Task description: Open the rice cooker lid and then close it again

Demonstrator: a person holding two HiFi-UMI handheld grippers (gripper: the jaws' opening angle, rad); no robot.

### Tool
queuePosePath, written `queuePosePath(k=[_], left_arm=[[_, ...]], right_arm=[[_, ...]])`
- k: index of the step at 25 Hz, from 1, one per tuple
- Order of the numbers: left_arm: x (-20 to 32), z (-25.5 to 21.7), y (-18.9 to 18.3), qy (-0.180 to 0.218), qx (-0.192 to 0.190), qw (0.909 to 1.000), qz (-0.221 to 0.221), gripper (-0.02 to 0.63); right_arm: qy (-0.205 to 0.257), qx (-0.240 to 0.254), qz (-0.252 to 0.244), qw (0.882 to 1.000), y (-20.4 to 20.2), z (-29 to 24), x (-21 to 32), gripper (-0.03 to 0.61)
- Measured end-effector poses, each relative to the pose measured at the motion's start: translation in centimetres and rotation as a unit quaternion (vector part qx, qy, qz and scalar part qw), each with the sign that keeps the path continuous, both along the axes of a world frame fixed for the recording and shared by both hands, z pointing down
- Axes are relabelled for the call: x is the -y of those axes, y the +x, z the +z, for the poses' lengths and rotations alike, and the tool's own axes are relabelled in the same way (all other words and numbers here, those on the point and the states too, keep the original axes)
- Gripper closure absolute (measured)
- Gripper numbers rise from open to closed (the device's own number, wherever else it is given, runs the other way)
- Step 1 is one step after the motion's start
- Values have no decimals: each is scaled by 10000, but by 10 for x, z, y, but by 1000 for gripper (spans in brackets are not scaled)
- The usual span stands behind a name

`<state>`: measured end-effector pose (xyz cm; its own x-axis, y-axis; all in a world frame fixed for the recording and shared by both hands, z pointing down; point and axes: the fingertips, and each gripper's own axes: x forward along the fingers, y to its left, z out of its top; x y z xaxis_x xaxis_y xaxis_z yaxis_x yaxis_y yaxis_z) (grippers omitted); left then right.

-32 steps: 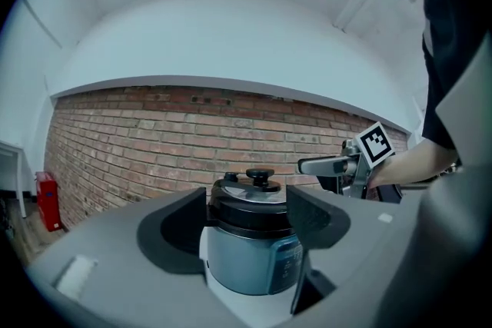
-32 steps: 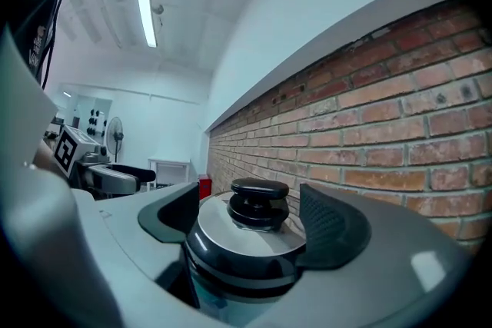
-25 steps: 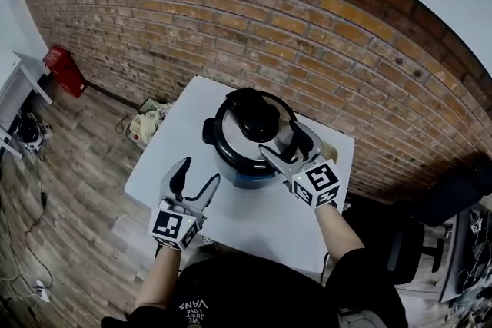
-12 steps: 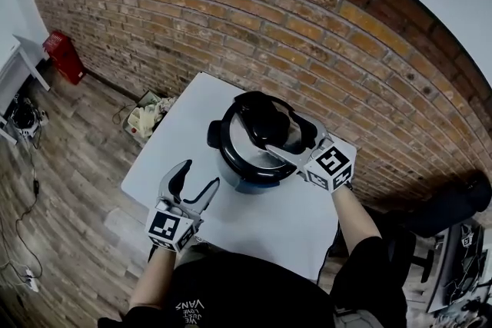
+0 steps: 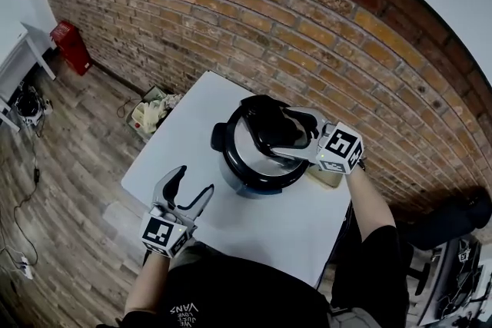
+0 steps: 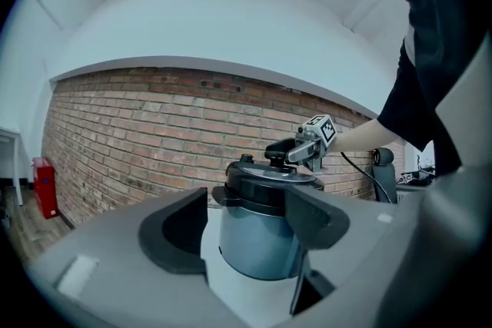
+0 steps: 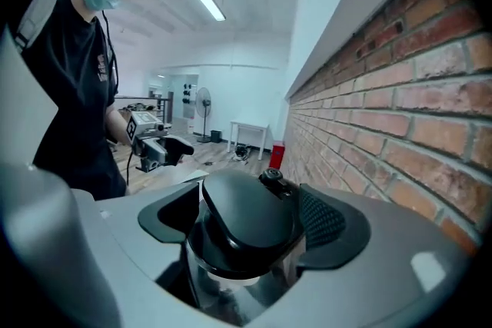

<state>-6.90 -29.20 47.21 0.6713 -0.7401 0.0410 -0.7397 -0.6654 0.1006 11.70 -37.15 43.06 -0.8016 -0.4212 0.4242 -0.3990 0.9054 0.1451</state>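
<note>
The rice cooker (image 5: 250, 169) sits mid-frame on the white table (image 5: 192, 119), with its lid (image 5: 257, 150) down. My right gripper (image 5: 283, 134) is over it, fingers wide and straddling the black lid handle (image 7: 246, 215) without pinching, ready to grip and lift. My left gripper (image 5: 194, 180) hangs at lower left, fingers wide and empty, clear of the lid's swing.

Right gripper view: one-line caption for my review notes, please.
Right gripper, jaws open, straddles the black lid handle of the closed rice cooker, brick wall alongside.
</note>
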Motion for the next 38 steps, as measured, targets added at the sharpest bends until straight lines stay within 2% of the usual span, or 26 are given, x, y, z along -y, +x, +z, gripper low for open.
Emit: queuePosePath(k=[6, 11, 14, 16, 20, 23, 27, 32, 36, 38], left_arm=[[1, 5, -3, -40, 82, 9999, -123, 295], [3, 9, -1, -259, 198, 9993, -189, 295], [5, 11, 1, -204, 212, 9993, -228, 295], [5, 12, 3, -245, 233, 9992, -233, 295], [6, 14, 6, -355, 267, 9987, -253, 295], [10, 16, 9, -244, 256, 9991, -247, 295], [9, 16, 16, -357, 300, 9989, -92, 295], [18, 13, 13, -323, 211, 9992, -78, 295], [19, 14, 9, -503, 240, 9984, -97, 295], [20, 13, 6, -465, 211, 9986, -146, 295]], right_arm=[[-246, -19, -822, 9963, -11, -1, 1, 170], [-463, -447, -1477, 9869, -14, 14, -6, 183], [-582, -529, -1728, 9818, -17, 19, -8, 195], [-592, -510, -1794, 9807, -17, 18, -8, 196], [-490, -503, -1855, 9801, -16, 16, -7, 244], [-424, -492, -1861, 9804, -17, 15, -7, 245], [-480, -519, -1785, 9814, -18, 18, -8, 249], [-499, -515, -1707, 9827, -19, 17, -9, 250], [-507, -558, -1731, 9820, -20, 15, -8, 250], [-512, -532, -1709, 9825, -18, 15, -8, 250]])
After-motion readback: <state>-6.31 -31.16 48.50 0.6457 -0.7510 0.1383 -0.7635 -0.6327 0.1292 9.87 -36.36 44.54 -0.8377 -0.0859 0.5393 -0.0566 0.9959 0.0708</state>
